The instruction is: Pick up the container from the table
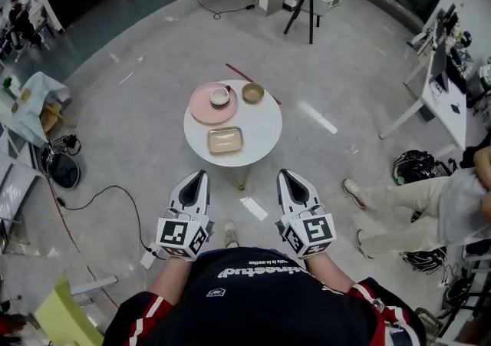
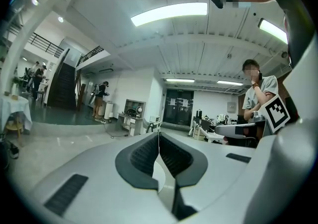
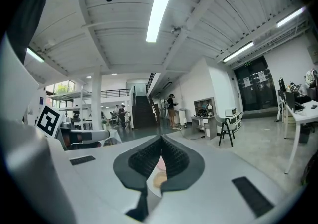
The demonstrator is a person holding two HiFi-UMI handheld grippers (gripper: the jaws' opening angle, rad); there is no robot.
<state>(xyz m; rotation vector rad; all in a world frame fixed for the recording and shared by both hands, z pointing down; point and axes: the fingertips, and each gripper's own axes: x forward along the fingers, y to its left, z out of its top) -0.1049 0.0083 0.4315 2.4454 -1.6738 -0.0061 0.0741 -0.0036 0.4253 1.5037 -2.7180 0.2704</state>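
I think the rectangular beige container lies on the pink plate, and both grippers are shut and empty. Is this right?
Not quite. The head view shows the rectangular beige container on the bare white table, beside the pink plate. The left gripper and right gripper are indeed shut and empty.

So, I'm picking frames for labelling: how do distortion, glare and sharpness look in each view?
Head view: mild wide-angle bowing, even light, table sharp. Left gripper view: heavy fisheye, black corners, light panel blown out white. Right gripper view: same fisheye and dark corners, light strip glaring, background sharp.
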